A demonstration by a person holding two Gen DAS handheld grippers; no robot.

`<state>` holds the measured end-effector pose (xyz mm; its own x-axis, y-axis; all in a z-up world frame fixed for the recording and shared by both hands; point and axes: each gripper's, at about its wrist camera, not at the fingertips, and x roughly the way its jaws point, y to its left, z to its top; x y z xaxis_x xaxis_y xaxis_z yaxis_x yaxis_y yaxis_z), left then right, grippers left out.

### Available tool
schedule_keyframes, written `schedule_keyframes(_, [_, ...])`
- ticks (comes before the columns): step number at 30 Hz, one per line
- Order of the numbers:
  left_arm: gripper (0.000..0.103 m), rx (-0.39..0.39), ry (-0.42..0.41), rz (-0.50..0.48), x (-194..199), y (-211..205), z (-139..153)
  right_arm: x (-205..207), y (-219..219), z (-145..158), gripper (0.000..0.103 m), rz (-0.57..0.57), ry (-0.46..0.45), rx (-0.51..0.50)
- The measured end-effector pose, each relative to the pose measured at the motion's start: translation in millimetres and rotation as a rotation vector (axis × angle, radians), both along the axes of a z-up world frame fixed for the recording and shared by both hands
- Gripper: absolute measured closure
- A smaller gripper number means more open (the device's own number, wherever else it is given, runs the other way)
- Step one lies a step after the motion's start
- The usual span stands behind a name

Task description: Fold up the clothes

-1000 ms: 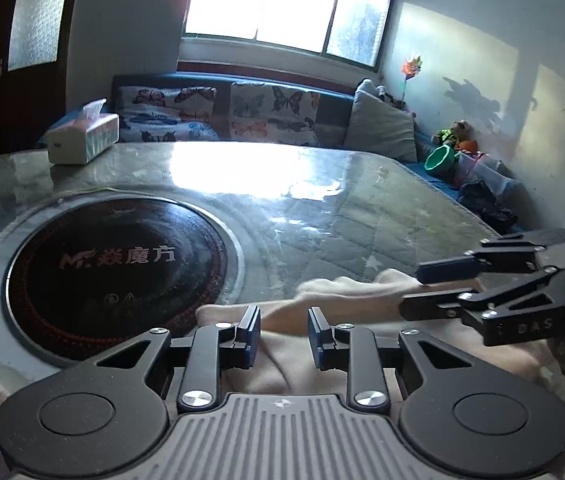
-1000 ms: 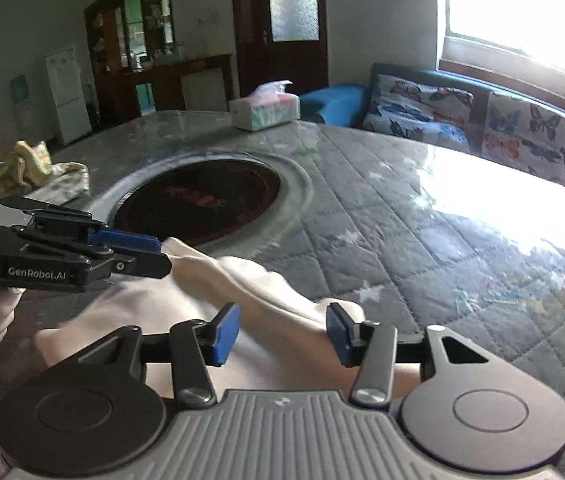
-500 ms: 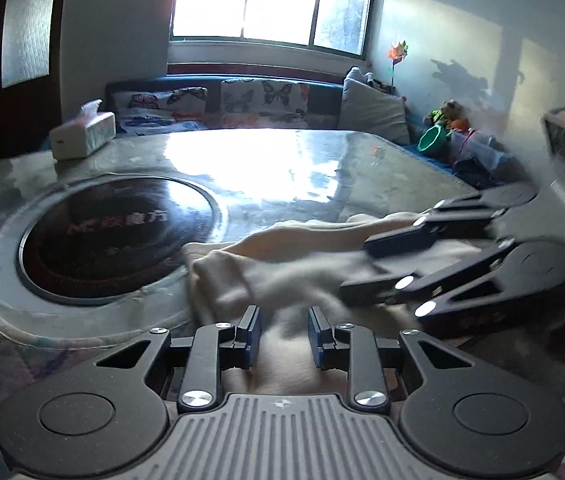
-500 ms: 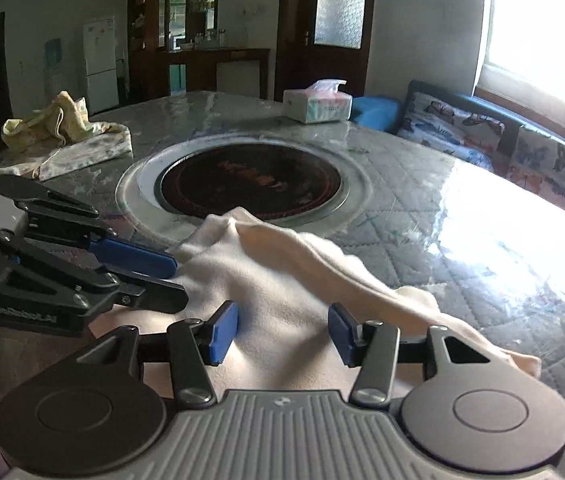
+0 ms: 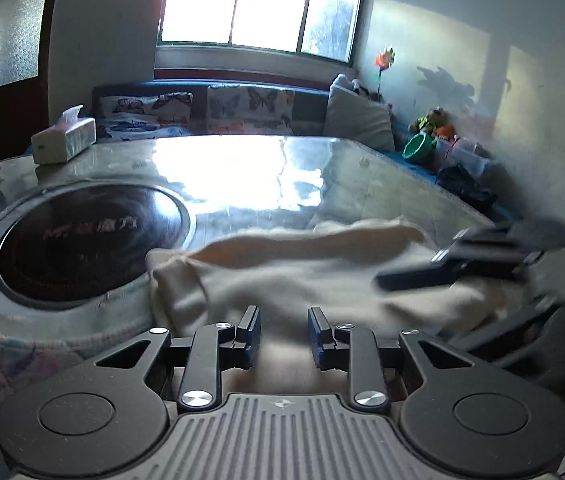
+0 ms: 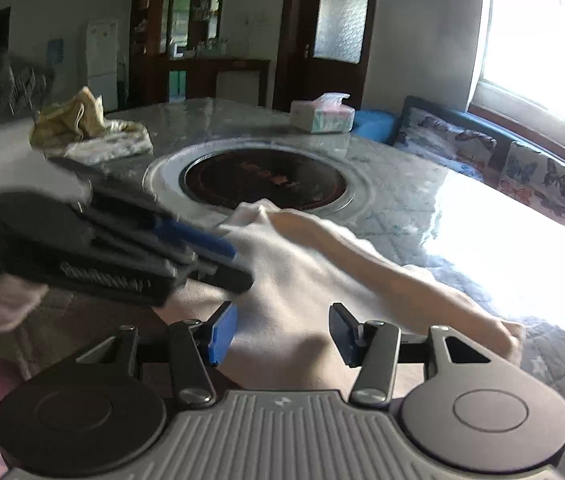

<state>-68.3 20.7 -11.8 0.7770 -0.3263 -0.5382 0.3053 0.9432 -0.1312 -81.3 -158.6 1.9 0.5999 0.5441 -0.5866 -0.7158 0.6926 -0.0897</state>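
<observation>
A cream garment (image 5: 302,268) lies crumpled on the quilted table, its long folded edge running from the cooker rim to the right. My left gripper (image 5: 284,334) hovers open over its near part, nothing between the fingers. In the right wrist view the same garment (image 6: 302,264) stretches away to the right. My right gripper (image 6: 282,334) is open above it, jaws wide apart. The left gripper (image 6: 230,264) shows blurred at the left, fingers over the cloth. The right gripper (image 5: 422,276) appears blurred at the right of the left wrist view.
A round black induction cooker (image 5: 82,240) is set into the table (image 5: 242,168) left of the garment. A tissue box (image 5: 64,140) stands at the far edge. A pile of yellowish clothes (image 6: 82,124) lies at the far left. A sofa with butterfly cushions (image 5: 242,108) runs behind.
Both grippers have drawn back toward the near edge and now sweep sideways, blurred. The garment lies more spread out, its long edge stretched to the right.
</observation>
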Motion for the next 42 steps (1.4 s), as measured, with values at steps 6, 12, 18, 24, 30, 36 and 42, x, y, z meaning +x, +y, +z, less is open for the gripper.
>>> schedule_keyframes(6, [0.074, 0.022, 0.007, 0.000, -1.8, -1.5, -4.2, -3.4, -17.6, 2.9, 0.051, -0.093, -0.028, -0.010])
schedule_keyframes(12, [0.074, 0.025, -0.003, -0.004, -2.0, -4.5, 2.2, -9.2, -28.4, -6.6, 0.050, -0.120, -0.021, -0.020])
schedule_keyframes(18, [0.073, 0.034, -0.009, 0.001, -1.7, -5.8, 7.0, -8.6, -41.5, -7.6, 0.048, -0.179, -0.030, -0.032])
schedule_keyframes(24, [0.070, 0.023, -0.036, -0.036, -1.4, -16.6, 16.9, -15.0, -57.5, -2.5, 0.047, -0.229, -0.051, 0.001])
schedule_keyframes(30, [0.070, 0.042, 0.004, -0.065, 5.4, -26.4, 2.6, -11.8, -77.9, -10.8, 0.047, -0.278, 0.000, -0.004])
schedule_keyframes(36, [0.066, 0.039, 0.026, -0.054, 7.0, -21.8, -2.2, -8.7, -90.4, 4.6, 0.054, -0.297, -0.014, 0.054])
schedule_keyframes(42, [0.065, 0.042, 0.034, -0.056, 8.1, -22.0, -3.7, 8.3, -88.7, -2.0, 0.063, -0.274, 0.053, 0.119])
